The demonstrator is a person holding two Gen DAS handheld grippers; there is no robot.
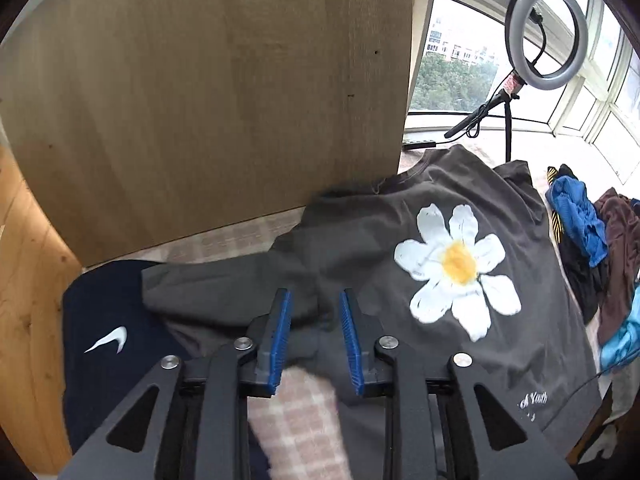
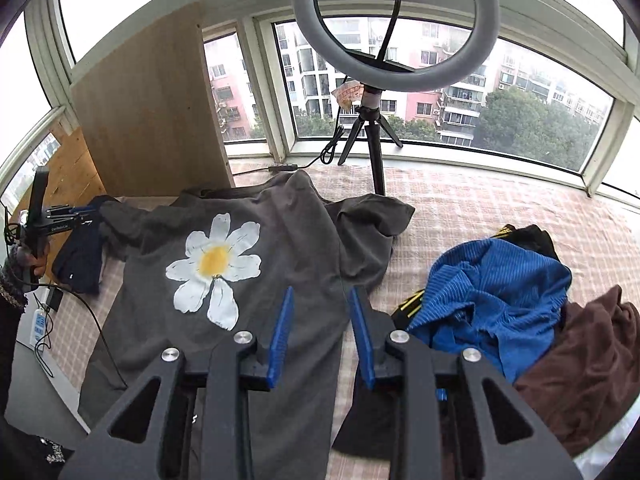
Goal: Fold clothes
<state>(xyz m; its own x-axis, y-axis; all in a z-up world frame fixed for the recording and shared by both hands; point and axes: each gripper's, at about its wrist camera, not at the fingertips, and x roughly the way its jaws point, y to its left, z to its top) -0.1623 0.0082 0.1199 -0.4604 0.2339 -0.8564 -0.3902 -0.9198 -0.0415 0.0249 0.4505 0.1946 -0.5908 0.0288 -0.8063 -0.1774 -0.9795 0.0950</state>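
A dark grey T-shirt with a white daisy print (image 2: 240,280) lies spread on the pink checked bedcover (image 2: 480,208). Above it, the left gripper (image 1: 314,320) and right gripper (image 2: 322,320) hover narrowly parted, holding nothing.

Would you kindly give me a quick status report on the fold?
Both tools, left and right, open, holding nothing. Grey flower shirt spread on bed, sleeves rumpled, not yet folded. Navy garment under left sleeve; clothes pile at right.
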